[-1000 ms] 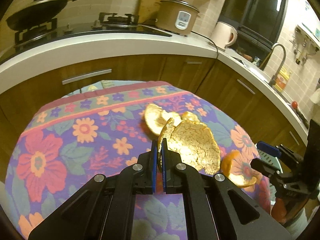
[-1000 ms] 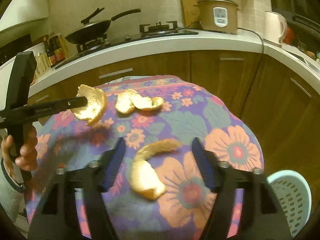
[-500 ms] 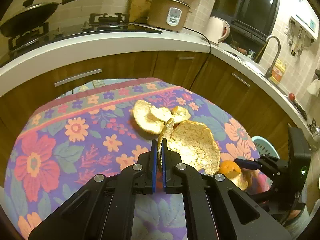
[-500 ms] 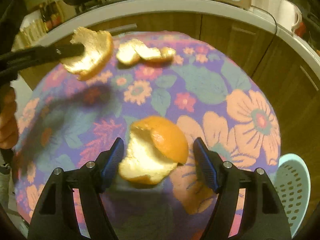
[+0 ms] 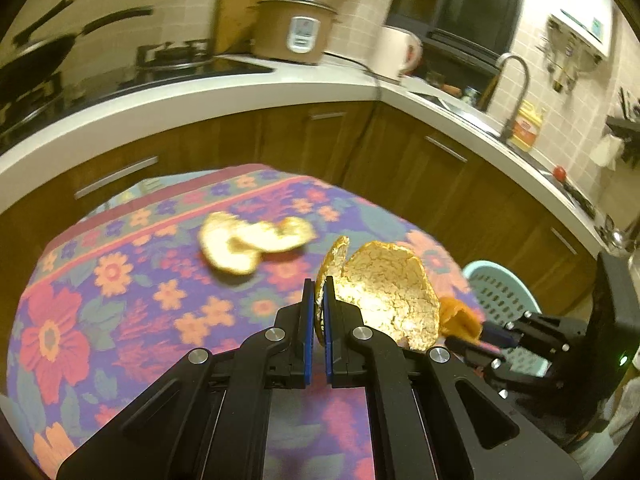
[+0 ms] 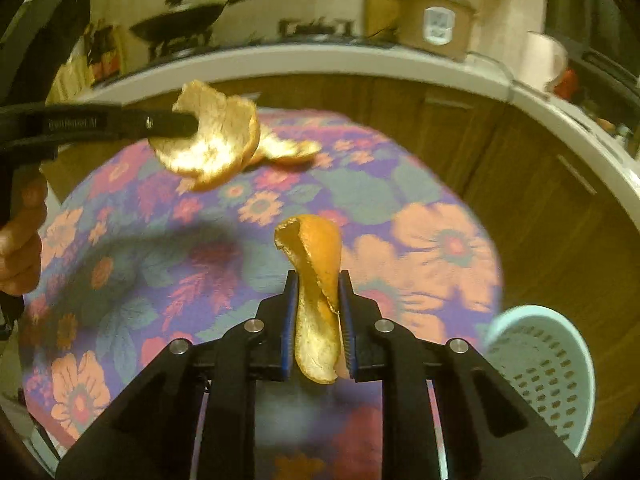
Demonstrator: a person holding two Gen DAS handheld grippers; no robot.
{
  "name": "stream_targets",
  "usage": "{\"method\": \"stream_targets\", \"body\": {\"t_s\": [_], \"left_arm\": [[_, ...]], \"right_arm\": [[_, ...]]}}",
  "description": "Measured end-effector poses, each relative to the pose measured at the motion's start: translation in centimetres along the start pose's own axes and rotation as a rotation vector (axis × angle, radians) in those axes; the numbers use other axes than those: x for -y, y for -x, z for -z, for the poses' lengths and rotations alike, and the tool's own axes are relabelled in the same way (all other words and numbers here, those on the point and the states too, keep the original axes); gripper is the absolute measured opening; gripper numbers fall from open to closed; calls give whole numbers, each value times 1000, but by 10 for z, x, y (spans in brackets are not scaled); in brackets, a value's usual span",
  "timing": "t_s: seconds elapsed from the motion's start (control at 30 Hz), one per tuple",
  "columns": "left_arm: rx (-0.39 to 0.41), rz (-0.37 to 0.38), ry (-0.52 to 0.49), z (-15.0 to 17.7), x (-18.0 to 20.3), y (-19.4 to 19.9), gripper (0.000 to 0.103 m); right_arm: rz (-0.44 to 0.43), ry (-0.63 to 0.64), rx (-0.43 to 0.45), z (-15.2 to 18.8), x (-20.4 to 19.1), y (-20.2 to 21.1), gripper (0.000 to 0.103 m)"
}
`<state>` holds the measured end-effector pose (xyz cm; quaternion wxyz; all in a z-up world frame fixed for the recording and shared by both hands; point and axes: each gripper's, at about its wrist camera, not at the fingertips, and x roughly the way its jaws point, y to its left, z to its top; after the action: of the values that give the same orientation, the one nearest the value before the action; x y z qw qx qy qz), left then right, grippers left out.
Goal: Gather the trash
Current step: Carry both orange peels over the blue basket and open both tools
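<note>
My left gripper (image 5: 318, 292) is shut on the edge of a big orange peel (image 5: 384, 300), pale side up, held above the flowered tablecloth (image 5: 120, 280). The right wrist view shows that gripper (image 6: 188, 124) and its peel (image 6: 208, 148) at the upper left. My right gripper (image 6: 318, 284) is closing its jaws on a smaller orange peel (image 6: 316, 264) that stands upright between the pads, lifted off the cloth. In the left wrist view the right gripper (image 5: 474, 334) is at the right with its peel (image 5: 458, 316). More peel pieces (image 5: 248, 240) lie on the table's far side.
A pale green perforated basket (image 6: 540, 364) stands on the floor just beyond the table's right edge, also in the left wrist view (image 5: 500, 292). Brown cabinets and a white counter (image 5: 200, 108) with stove, pan and rice cooker curve behind the table. A hand (image 6: 20, 248) grips the left tool.
The right gripper's jaws closed on the smaller peel and raised it off the cloth. The left gripper carried its big peel to the right, closer to the basket.
</note>
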<state>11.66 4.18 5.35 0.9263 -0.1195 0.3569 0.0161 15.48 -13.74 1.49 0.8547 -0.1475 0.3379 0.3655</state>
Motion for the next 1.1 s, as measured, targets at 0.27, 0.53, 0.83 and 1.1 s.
{"method": "stream_targets", "body": {"t_s": [0.27, 0.53, 0.83, 1.1], "left_arm": [[-46, 57, -146, -8, 91, -25, 2], [-117, 117, -250, 4, 177, -66, 2], [-217, 141, -305, 28, 224, -113, 2], [-245, 154, -300, 31, 228, -126, 8]], "right_arm": [[125, -171, 35, 38, 85, 52, 16], [209, -353, 37, 83, 153, 75, 16], [186, -612, -50, 147, 206, 52, 17], [180, -656, -80, 155, 220, 46, 21]]}}
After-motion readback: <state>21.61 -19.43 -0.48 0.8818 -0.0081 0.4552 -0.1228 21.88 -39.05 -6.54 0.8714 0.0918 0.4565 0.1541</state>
